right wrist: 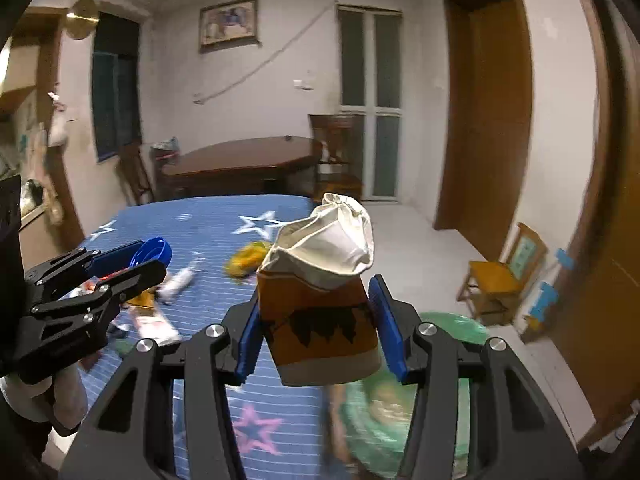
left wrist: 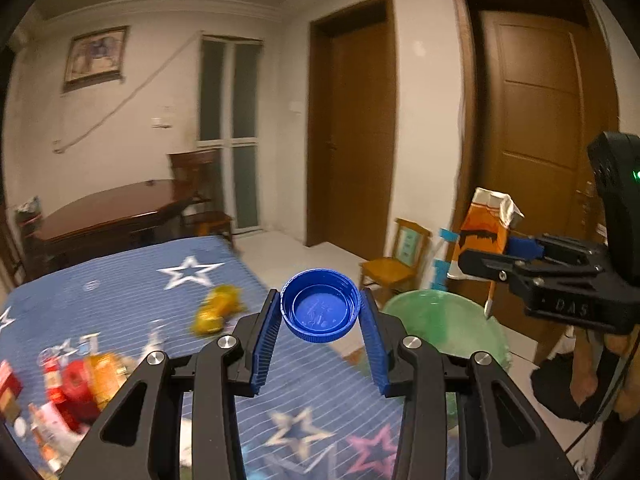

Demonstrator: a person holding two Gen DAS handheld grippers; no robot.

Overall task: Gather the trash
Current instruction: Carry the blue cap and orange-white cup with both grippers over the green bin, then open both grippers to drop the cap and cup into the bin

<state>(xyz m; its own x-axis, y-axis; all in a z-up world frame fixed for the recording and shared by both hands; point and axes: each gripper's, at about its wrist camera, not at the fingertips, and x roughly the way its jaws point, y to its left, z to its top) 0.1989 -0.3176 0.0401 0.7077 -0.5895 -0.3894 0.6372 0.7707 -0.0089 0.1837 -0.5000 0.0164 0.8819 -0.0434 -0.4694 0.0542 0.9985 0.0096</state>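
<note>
Litter (left wrist: 76, 380) on the blue starred bench (left wrist: 120, 280) is blurring; left gripper (left wrist: 320, 312) is pinching a blue cap (left wrist: 320, 306), right gripper (right wrist: 316, 320) an orange carton (right wrist: 320, 312).

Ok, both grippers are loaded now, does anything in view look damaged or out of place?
The orange carton in the right gripper is crushed open at the top, its pale lining bulging out. Wrappers and packets lie scattered across the blue star cloth. The blue cap in the left gripper looks intact.

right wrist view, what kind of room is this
Most likely a room in a home, perhaps a dining room. A dark wooden table with chairs stands at the back, a framed picture hangs on the wall, and brown wooden doors line the right side.
</note>
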